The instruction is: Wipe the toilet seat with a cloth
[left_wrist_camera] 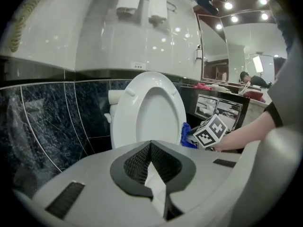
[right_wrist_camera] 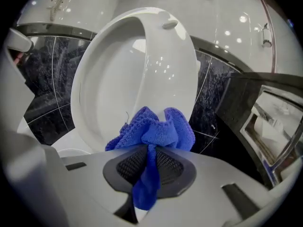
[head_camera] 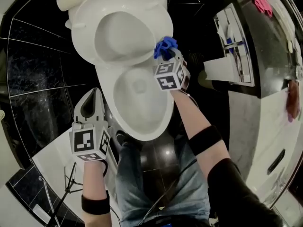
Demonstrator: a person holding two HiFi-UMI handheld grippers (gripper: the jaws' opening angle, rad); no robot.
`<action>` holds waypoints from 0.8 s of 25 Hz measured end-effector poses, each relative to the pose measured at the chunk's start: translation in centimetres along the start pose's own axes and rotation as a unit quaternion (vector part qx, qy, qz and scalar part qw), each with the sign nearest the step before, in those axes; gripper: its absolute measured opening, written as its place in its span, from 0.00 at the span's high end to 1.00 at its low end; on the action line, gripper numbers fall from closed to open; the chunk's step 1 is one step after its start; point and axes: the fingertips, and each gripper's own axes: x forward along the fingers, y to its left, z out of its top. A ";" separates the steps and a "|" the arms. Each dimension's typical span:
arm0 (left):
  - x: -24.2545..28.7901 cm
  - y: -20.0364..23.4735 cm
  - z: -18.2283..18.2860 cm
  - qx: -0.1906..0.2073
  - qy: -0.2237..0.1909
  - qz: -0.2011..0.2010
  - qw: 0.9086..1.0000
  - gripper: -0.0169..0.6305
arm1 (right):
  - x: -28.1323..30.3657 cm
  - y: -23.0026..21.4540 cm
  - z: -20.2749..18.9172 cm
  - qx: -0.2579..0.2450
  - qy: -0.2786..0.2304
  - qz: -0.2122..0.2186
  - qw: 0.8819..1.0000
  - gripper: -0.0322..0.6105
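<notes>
Blue cloth (head_camera: 165,47) is clamped, bunched, in the right tool (head_camera: 166,56) and is held just beside the upturned toilet seat (head_camera: 83,32), at its 4 o'clock edge; contact cannot be confirmed. No wiped trace is seen, so the wiping is judged barely begun, with the whole ring left. The left tool (head_camera: 90,107) is clenched on nothing at 8 o'clock of the bowl (head_camera: 108,98).
</notes>
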 end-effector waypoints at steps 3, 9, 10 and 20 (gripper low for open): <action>0.1 0.8 -1.4 -0.005 0.009 0.006 1.000 0.97 | 1.4 1.8 -2.4 0.029 0.021 0.019 0.999 0.84; 0.2 2.7 -3.8 -0.012 0.003 0.017 1.000 0.97 | 3.5 5.3 -4.7 0.049 0.035 0.042 0.997 0.84; 0.2 2.9 -4.1 -0.015 0.006 0.018 1.000 0.97 | 3.7 6.0 -4.9 0.049 0.036 0.046 0.997 0.84; 0.0 5.4 -6.7 -0.022 0.006 0.032 0.999 0.97 | 6.1 12.0 -5.9 0.055 0.050 0.082 0.994 0.84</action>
